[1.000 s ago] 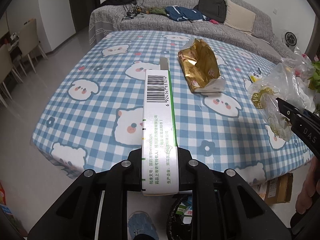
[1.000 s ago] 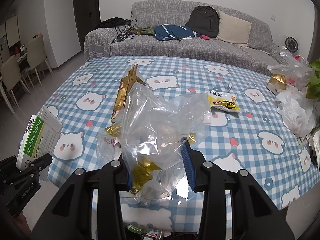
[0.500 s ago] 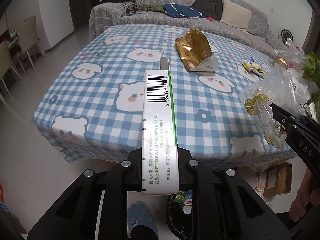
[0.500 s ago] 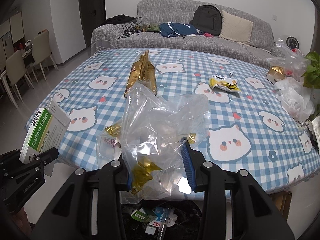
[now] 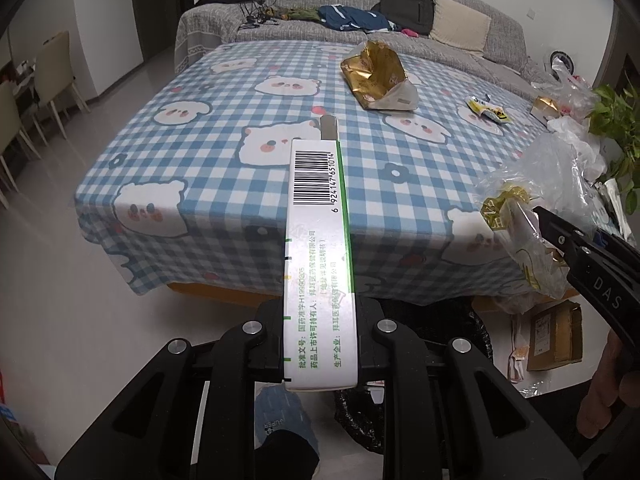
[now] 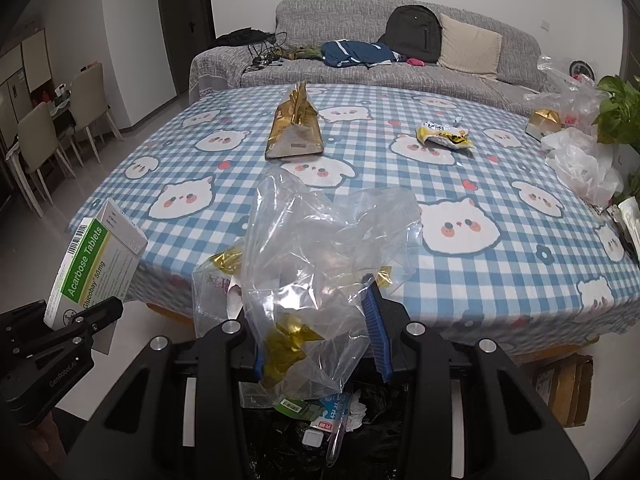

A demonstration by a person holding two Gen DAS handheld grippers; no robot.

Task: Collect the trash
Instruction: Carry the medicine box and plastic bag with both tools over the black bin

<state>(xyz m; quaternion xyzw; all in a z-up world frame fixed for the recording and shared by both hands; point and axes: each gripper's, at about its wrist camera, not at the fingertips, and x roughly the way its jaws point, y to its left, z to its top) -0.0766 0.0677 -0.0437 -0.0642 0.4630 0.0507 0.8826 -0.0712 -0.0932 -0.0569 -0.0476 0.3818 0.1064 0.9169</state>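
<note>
Left wrist view: the left gripper [image 5: 320, 344] is clamped on a white and green medicine box [image 5: 318, 248], which stands up out of the jaws with its barcode end pointing toward the table [image 5: 208, 120].
Right wrist view: the right gripper [image 6: 318, 336] is closed on a crumpled clear plastic bag [image 6: 320, 248] with gold wrapper scraps inside; the bag bulges up and forward between the blue finger pads [image 6: 376, 332].
Bin: a black-lined trash bin [image 6: 280, 440] sits on the floor right below the right gripper, with paper and packaging already in it; the bag's lower end hangs just above it.
Box and bin: the medicine box is held off the table's near edge, left of the bin.
Table: a blue checked cloth with bear faces covers it. A gold foil bag [image 6: 296, 128] stands near the middle, and a yellow snack wrapper [image 6: 444, 138] lies further right, both well away from the grippers.
Right edge: white plastic bags [image 6: 584, 168] and a leafy plant [image 6: 620, 108].
Floor: a cardboard box [image 6: 568, 388] under the table's right side.
</note>
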